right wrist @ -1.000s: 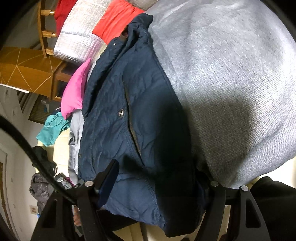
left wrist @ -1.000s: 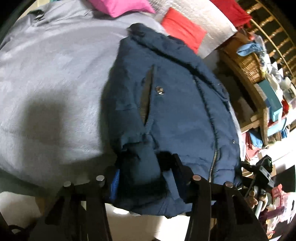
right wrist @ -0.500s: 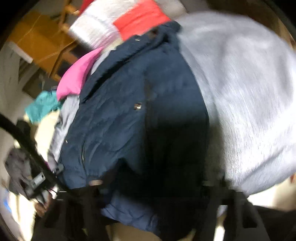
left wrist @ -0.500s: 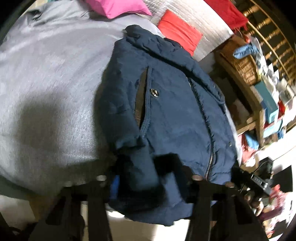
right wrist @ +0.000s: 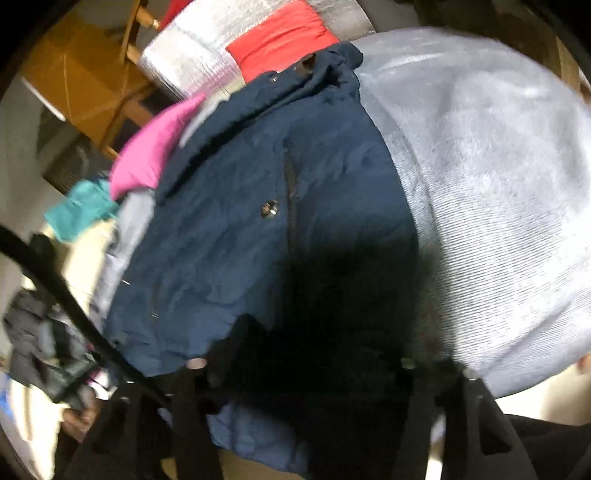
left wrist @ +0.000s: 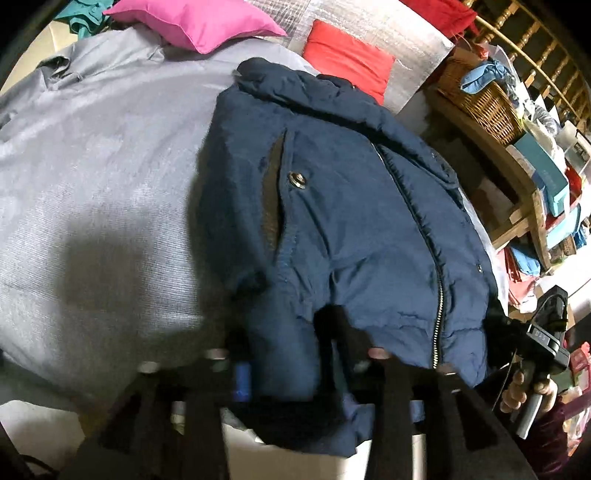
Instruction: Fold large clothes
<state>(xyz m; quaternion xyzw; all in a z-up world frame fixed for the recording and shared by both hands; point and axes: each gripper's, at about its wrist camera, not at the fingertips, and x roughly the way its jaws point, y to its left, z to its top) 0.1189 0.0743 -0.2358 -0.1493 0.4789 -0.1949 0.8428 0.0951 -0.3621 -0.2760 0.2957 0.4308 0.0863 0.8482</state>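
A navy padded jacket (left wrist: 351,206) lies zipped, front up, on the grey bed cover (left wrist: 92,166), its collar far from me and its hem hanging over the near edge. My left gripper (left wrist: 288,354) has a thick fold of the hem's left corner filling its jaws, which are opening. In the right wrist view the jacket (right wrist: 240,221) lies on the same cover (right wrist: 498,184). My right gripper (right wrist: 317,354) straddles the hem's other corner in deep shadow, jaws opening wide and fingers apart from the fabric. The right gripper (left wrist: 543,343) also shows at the left view's edge, in a hand.
A pink pillow (left wrist: 192,22) and a red pillow (left wrist: 351,59) lie at the head of the bed. A wicker basket (left wrist: 480,99) and a wooden shelf (left wrist: 535,192) with boxes stand to the right. A teal cloth (right wrist: 81,210) lies beyond the bed's left side.
The right gripper's fingers have spread wider around the hem and its view has rolled. The left fingers stand slightly wider around the fold. The jacket stays flat on the bed.
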